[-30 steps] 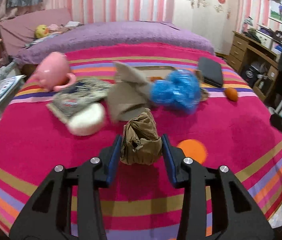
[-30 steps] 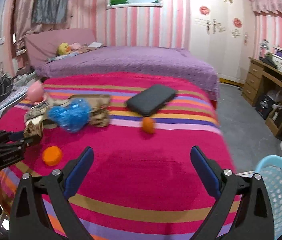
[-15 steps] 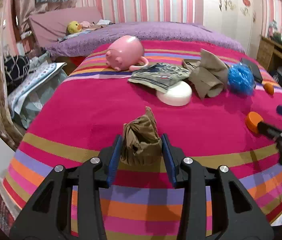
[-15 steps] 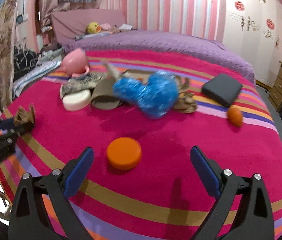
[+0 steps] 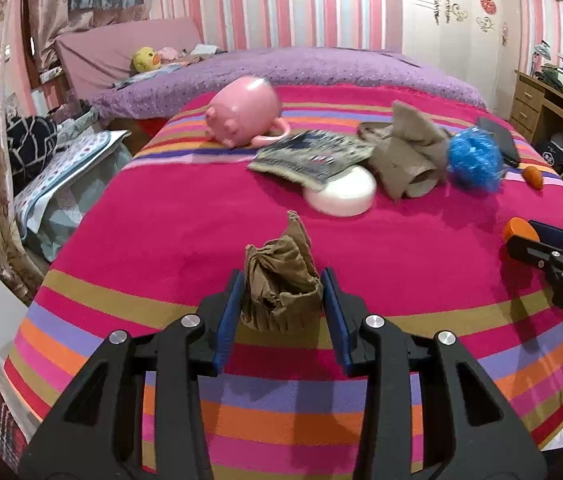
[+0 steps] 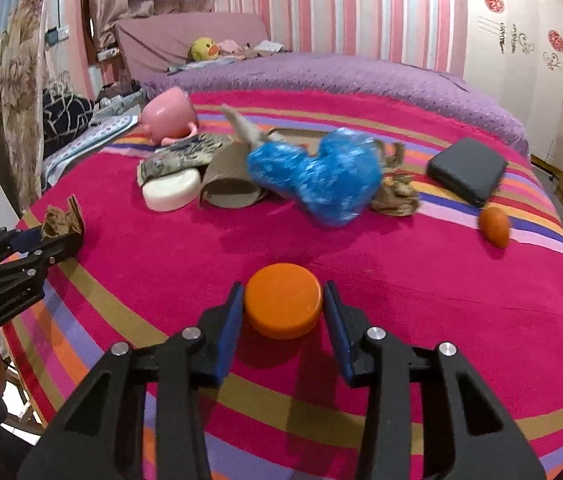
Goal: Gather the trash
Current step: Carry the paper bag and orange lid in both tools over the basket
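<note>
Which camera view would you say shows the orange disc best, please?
The right wrist view: the orange disc sits whole between the right gripper fingers. The left wrist view shows only an edge behind that gripper.

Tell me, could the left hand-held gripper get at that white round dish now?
Probably not yet: the left hand-held gripper is already shut on crumpled brown paper. The white dish lies ahead, partly under a printed wrapper.

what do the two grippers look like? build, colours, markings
Both match: the left gripper and right gripper have matte black angular frames with triangular cutouts, silver round bolt heads, and flat blue pads lining the fingers. White lettering is partly visible on the right gripper's frame. No cables or sleeves visible.
</note>
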`<state>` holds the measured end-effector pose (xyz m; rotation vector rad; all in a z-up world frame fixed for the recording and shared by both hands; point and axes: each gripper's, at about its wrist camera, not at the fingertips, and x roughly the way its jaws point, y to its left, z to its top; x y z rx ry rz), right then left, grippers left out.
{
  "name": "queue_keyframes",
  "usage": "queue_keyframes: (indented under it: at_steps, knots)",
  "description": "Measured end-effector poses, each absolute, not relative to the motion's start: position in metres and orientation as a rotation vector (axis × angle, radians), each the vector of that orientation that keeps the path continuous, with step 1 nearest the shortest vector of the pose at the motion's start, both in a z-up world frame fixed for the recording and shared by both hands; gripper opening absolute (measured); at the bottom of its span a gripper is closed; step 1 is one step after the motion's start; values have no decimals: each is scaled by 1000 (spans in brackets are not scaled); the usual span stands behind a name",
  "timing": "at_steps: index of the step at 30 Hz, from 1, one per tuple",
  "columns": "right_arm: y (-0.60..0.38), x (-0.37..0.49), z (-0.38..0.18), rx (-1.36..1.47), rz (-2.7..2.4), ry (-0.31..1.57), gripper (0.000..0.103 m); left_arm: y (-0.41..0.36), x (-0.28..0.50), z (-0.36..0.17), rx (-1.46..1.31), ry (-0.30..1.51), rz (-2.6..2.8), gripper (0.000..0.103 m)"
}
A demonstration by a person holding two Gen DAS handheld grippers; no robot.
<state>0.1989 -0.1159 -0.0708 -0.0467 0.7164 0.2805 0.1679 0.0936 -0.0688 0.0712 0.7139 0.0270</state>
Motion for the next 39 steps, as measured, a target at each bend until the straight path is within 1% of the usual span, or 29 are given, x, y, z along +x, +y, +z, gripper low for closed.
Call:
queue_keyframes:
  at_steps: [5,12,18,28,39]
  knots:
    - [-152,189,-56,-59,247,678,40,64,163,-58,82,688,5,38]
    - [-220,173,-30,-10,187,635,40,-4,150,-42,117,644,-59,38]
    - [-270,152,-16,-6,112,604,40,-52,139,-42,139,642,-129,38]
    - [-333,121,-11,-3,27,582,40,-86,133,-30,72,629,-173,38]
    - [-410,92,-15,28,-101,579,40,-103,134,-32,90,623,-157,38]
